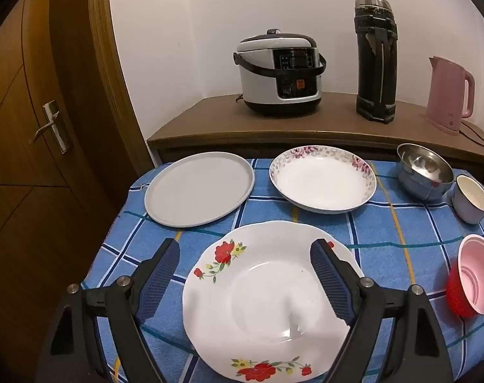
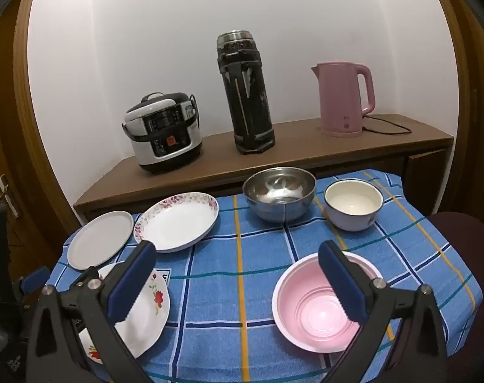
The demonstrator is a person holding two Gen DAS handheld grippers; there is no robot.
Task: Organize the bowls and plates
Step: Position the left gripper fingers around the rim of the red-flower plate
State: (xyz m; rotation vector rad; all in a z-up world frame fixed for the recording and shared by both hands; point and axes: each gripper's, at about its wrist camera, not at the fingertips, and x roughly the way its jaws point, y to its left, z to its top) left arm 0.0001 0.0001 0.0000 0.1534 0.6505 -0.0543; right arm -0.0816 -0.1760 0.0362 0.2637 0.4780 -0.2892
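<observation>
A blue tablecloth checked with white, navy, yellow and teal lines carries a plain grey plate, a white plate with red flowers and a white dish with purple-pink floral rim. The pink bowl is red outside, the steel bowl silver, the enamel bowl pale lilac with cream inside.

The left gripper hangs low over the near left part of the tabletop, its jaws spread wide, the blue ribbed pads angled outward and closing on nothing. The right gripper sits over the near right part, jaws just as wide apart, its right pad out in front of the camera with nothing pinched between the two. From the right wrist view a sliver of the left gripper's dark frame shows at the far left edge, so the two tools are level and side by side, well apart.
</observation>
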